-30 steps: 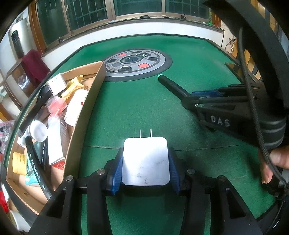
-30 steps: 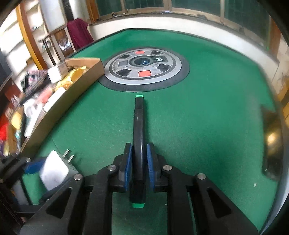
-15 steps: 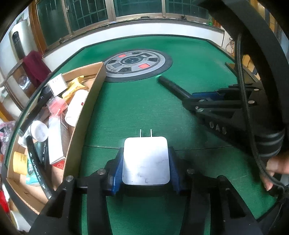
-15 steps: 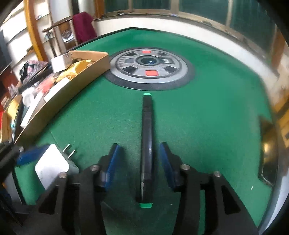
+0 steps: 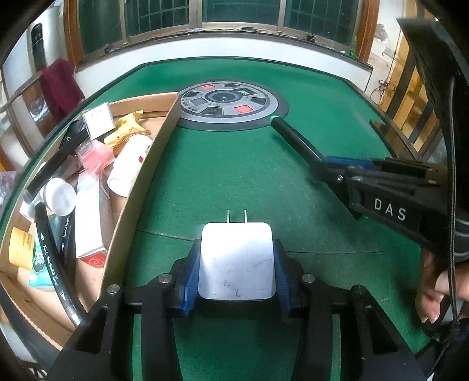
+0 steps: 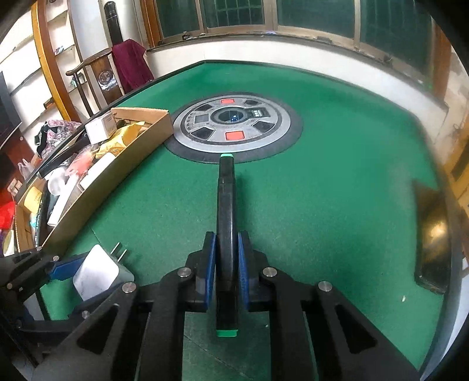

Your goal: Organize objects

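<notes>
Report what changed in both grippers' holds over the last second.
The right gripper had its jaws spread off the black marker half a second ago; now it is shut on it again. The left gripper stays clamped on the white charger. The cardboard box is unchanged.

Dark-paned, wood-framed windows point(image 6: 316, 14) top a white wall; a maroon-draped wooden chair point(image 6: 102, 73) stands left.
</notes>
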`<state>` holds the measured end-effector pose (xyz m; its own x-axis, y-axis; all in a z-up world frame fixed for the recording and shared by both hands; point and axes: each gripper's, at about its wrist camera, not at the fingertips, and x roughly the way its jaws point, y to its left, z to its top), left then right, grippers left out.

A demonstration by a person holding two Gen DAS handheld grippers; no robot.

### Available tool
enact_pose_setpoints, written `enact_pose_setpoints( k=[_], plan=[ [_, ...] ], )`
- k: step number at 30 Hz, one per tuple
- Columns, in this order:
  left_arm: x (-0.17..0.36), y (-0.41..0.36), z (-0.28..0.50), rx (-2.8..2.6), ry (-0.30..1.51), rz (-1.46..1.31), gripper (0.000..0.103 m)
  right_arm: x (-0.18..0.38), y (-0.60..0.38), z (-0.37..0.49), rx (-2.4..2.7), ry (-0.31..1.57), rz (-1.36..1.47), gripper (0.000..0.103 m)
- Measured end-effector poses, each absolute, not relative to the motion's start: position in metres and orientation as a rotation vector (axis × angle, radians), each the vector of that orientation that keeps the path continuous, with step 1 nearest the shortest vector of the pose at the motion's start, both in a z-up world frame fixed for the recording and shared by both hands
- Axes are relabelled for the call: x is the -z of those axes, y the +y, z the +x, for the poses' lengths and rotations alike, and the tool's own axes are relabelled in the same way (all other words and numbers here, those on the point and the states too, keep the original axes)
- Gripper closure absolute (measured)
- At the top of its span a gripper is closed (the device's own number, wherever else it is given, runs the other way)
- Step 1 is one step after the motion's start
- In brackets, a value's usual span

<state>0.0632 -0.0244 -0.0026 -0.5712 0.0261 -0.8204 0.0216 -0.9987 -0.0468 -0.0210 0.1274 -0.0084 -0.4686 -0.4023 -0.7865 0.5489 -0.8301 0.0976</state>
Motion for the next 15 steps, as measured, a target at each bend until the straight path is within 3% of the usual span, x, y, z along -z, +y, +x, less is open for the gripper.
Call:
enact_pose_setpoints(
  k=[15],
  plan=[
    [0.0025, -0.0274, 0.0632, -2.786, -0.091, -1.45, 0.064, 0.0018, 0.1249, -0.0141, 2.359, 0.287, 1.094, 0.091]
  ],
)
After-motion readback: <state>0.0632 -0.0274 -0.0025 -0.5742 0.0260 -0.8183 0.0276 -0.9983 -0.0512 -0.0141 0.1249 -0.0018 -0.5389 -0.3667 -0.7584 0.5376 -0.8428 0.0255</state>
